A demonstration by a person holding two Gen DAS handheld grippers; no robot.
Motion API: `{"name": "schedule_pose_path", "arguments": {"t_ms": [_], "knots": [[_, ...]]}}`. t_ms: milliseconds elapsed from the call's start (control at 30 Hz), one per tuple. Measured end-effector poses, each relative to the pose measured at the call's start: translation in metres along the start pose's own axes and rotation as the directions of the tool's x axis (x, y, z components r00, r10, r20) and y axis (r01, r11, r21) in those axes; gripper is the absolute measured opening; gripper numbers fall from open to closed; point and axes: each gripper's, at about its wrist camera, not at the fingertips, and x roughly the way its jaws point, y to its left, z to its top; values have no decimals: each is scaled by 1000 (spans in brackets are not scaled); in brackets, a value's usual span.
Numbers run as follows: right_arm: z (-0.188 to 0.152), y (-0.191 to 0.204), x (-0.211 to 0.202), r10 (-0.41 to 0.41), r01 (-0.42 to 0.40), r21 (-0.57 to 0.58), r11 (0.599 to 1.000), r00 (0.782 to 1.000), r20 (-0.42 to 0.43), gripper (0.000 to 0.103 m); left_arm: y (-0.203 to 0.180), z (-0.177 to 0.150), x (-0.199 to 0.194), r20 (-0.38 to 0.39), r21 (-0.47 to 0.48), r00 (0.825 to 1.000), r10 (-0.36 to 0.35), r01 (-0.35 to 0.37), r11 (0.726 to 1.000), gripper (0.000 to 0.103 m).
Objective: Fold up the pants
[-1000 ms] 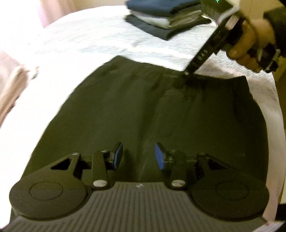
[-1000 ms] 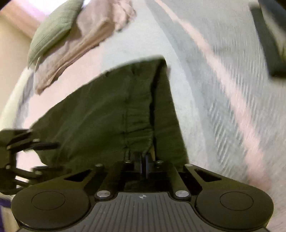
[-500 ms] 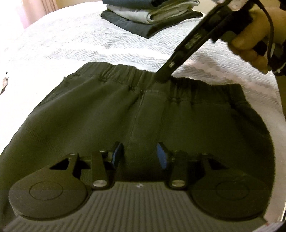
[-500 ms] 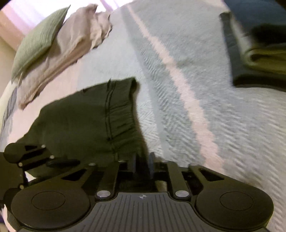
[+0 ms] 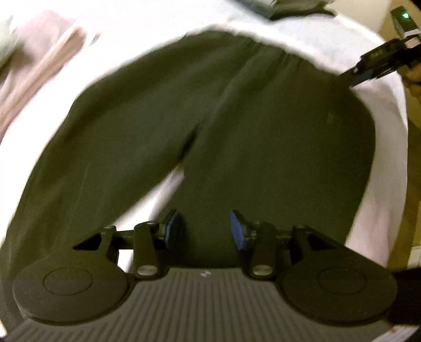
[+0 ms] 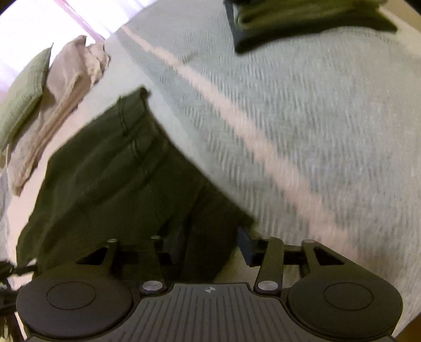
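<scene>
Dark olive pants (image 5: 236, 110) lie spread flat on a pale herringbone bedspread (image 6: 302, 126), waistband toward the far side in the left wrist view and the two legs running back toward that camera, parted by a wedge of bare cover at the crotch.

The left gripper (image 5: 204, 229) hovers low over the upper part of the right-hand leg, just beside the crotch split, its blue-padded jaws spread wide and holding nothing.

The right gripper (image 6: 208, 244) sits at the waistband's right-hand corner; seen from the left wrist camera its tip (image 5: 360, 75) touches or nearly touches the cloth edge there. In its own view the jaws stand apart with a ridge of dark fabric lying between them, not pinched, so I judge it released.

The long axis of the garment runs from waistband to cuffs, and a lengthwise fold would carry one leg across onto the other. For that the right gripper is nearer the waist corner, and the left nearer the leg.

A stack of folded clothes (image 6: 310, 23) rests well apart at the far edge of the bed.
</scene>
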Motion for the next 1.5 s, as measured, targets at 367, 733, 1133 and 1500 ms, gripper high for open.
{"name": "schedule_pose_path", "arguments": {"t_ms": [367,733,1133,1500], "knots": [[-31,53,-32,-179,182,-80,980,983,43,45,26,-141,-48,-125,-194,988,91,-114,974,38],[-131,204,-64,-130,135,-151,979,990,46,66,48,-236,-132,-84,-422,989,122,-146,895,47],[-193,286,-113,-122,127,-202,971,992,37,72,83,-309,-212,-61,-616,979,196,-192,764,70],[-160,288,-129,-146,136,-315,939,989,-8,72,71,-271,-233,-25,-655,968,249,-204,727,87]]}}
